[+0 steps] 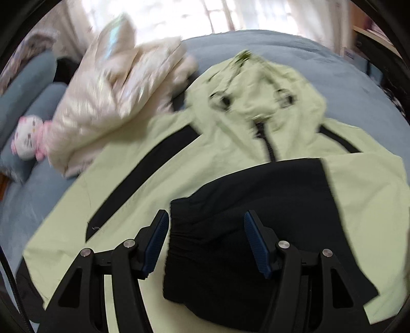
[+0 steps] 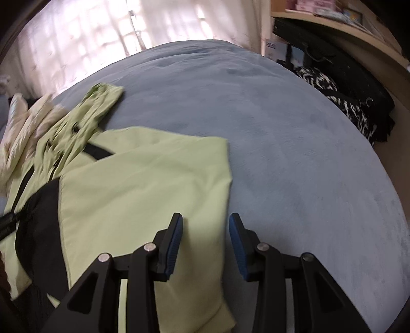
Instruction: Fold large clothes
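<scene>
A light green hooded jacket with black stripes lies spread on the blue bed, hood toward the window. Its black sleeve cuff is folded across the body. My left gripper is open above that black cuff, holding nothing. In the right wrist view the jacket's folded right side lies flat, its edge running toward me. My right gripper is open over that edge, holding nothing; one finger is over the green cloth, the other over the bed.
A cream puffy jacket lies heaped left of the green one. A white and pink plush toy rests on blue pillows at far left. Dark patterned clothes and a wooden shelf stand beyond the bed's right side.
</scene>
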{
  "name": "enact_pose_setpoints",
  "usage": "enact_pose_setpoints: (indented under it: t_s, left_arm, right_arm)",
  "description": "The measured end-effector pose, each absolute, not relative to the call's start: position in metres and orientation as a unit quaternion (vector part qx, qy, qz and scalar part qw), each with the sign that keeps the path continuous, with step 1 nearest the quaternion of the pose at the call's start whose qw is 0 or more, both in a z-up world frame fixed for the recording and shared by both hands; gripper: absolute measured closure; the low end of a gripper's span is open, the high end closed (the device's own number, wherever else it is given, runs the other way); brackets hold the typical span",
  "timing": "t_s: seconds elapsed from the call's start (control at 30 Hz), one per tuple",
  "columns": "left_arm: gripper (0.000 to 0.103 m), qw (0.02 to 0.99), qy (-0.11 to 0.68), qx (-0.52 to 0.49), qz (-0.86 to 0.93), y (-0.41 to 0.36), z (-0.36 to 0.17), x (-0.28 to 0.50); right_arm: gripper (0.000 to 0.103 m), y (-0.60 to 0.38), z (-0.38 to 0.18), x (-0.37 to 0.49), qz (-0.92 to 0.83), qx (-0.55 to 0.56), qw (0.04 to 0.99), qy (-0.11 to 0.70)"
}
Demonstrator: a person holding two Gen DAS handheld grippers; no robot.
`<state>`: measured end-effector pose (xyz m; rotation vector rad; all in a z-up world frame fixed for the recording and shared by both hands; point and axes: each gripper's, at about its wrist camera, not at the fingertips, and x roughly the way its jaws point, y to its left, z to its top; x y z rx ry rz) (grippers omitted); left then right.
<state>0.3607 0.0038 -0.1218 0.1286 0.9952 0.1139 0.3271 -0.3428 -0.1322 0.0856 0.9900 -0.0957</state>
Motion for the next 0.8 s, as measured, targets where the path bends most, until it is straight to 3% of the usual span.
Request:
enact_pose_setpoints:
  t_s: [0.27, 0.53, 0.8]
  left_arm:
    - [0.043, 0.900, 0.417, 0.129, -0.005, -0.062, -0.055, 0.328]
    - [0.043, 0.911, 0.402, 0.070, -0.049, -0.077, -0.001, 0.309]
    - [0.042, 0.909, 0.409, 0.064, -0.041, -0.057, -0.001, 0.307]
  right_arm:
    - [0.065, -0.315, -0.120, 0.308, -0.041, -0.005, 0.875, 0.483]
    - [0.064, -0.308, -0.121, 0.298, -0.068, -0.017, 0.867, 0.493]
    - [0.064, -0.293, -0.117, 0.290, -0.061, -0.031, 0.870, 0.489]
